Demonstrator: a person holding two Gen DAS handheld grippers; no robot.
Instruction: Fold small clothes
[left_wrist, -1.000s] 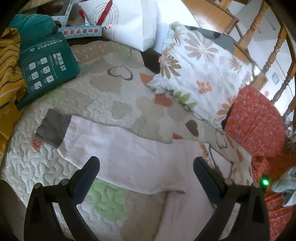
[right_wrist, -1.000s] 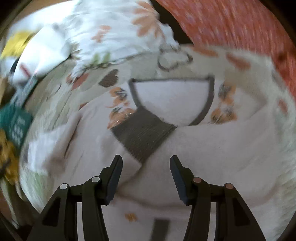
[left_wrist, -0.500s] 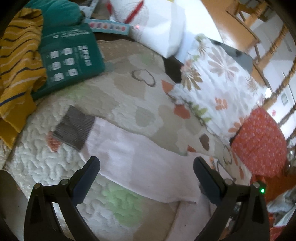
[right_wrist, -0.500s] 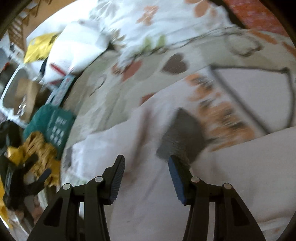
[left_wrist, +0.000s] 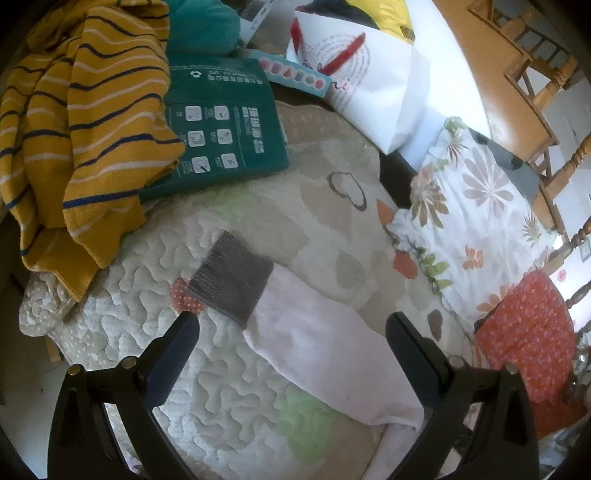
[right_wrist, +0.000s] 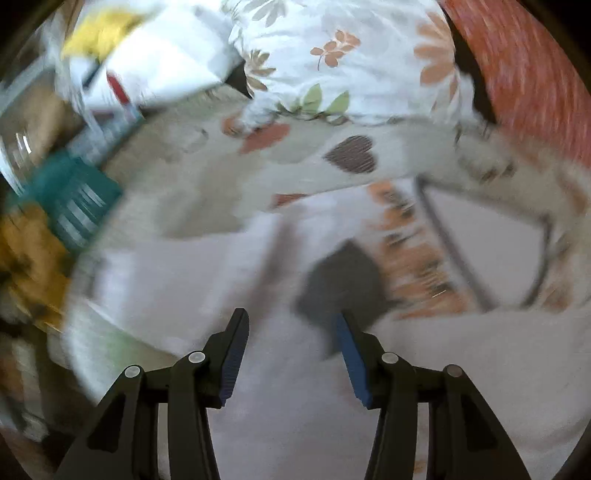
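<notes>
Garment: a pale pink top (left_wrist: 325, 350) lay flat on a quilted bed cover (left_wrist: 229, 373), its sleeve running from 5 o'clock toward the middle of the left wrist view.
Sleeve cuff: the grey ribbed cuff (left_wrist: 231, 282) sat just above centre in that view, at about 11 o'clock from the gap of the left tongs.
Left tongs: the left tongs (left_wrist: 291, 345) stood spread wide above the sleeve, with nothing pinched; the sleeve passed under the gap, and whether the pads touched it could not be told.
Right tongs: the right tongs (right_wrist: 291, 354) were spread about halfway over the pink body of the top, pinching nothing.
Second cuff: in the blurred right wrist view a grey cuff (right_wrist: 340, 284) lay folded onto the top, just beyond the right-hand pad at 1 o'clock.
Neckline: a dark-edged neck opening (right_wrist: 487, 236) showed at 2 o'clock.
Surroundings: a yellow striped garment (left_wrist: 85, 122) lay at 10 o'clock, overlapping a green package (left_wrist: 225, 133); a floral pillow (left_wrist: 476, 218) at 2 o'clock; a red dotted cloth (left_wrist: 528, 332) at 4 o'clock; a white paper bag (left_wrist: 369, 81) at 12 o'clock.
</notes>
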